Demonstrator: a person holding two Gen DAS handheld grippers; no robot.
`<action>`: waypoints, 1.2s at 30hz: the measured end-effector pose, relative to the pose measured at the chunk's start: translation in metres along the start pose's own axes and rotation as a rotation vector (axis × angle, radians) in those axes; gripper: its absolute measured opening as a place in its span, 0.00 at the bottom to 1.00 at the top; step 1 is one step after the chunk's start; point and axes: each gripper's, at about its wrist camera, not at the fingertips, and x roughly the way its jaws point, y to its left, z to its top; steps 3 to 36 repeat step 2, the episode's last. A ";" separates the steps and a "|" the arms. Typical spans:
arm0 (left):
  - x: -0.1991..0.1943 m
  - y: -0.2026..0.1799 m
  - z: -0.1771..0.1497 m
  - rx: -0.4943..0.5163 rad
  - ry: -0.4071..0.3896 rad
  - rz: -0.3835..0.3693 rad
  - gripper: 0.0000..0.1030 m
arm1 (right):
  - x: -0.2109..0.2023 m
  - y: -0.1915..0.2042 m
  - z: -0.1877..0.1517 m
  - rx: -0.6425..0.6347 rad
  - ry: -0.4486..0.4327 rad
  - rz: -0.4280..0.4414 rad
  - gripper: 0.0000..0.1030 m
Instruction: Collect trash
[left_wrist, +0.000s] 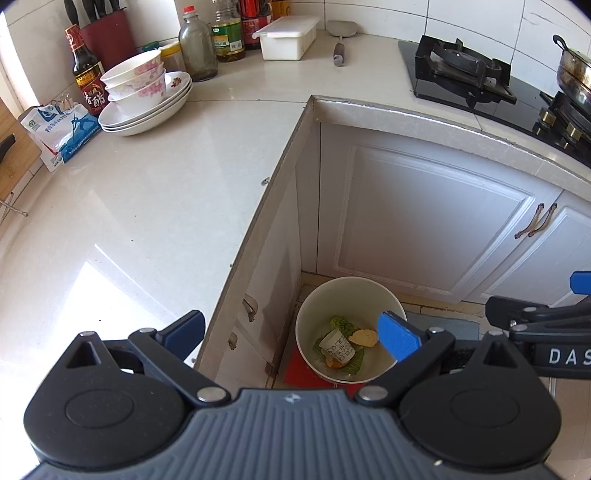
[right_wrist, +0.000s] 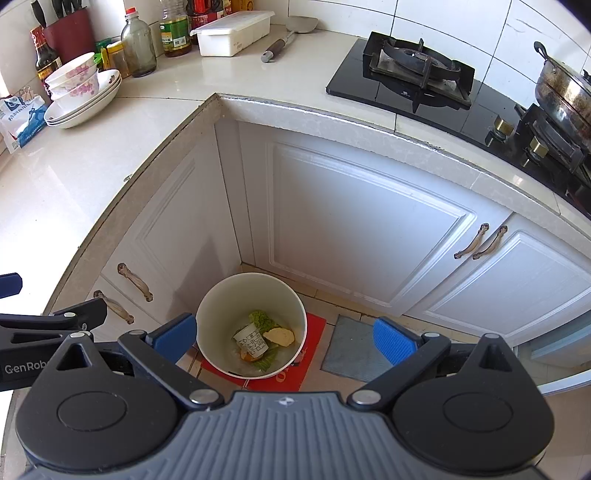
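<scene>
Blue-padded left gripper (left_wrist: 291, 336) & right gripper (right_wrist: 284, 338) both hung wide open, empty, above white bin (right_wrist: 221, 295) on floor w/ trash: paper cup (right_wrist: 251, 340) lay tipped, mouth toward upper left, beside greens (right_wrist: 263, 319).

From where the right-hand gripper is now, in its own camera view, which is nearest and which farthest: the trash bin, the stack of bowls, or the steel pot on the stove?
1. Trash bin, on the floor right below the open right gripper.
2. Stack of bowls, up on the counter, far left.
3. Steel pot, on the stove, far right.
The bowls and the pot are too close to call.
</scene>
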 end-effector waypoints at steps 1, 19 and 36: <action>0.000 0.000 0.000 0.000 0.000 -0.001 0.97 | 0.000 0.000 0.000 0.000 0.000 0.000 1.00; 0.000 0.000 0.000 0.000 0.000 -0.002 0.97 | 0.000 0.000 0.000 0.000 0.001 0.001 1.00; 0.000 0.000 0.000 0.000 0.000 -0.002 0.97 | 0.000 0.000 0.000 0.000 0.001 0.001 1.00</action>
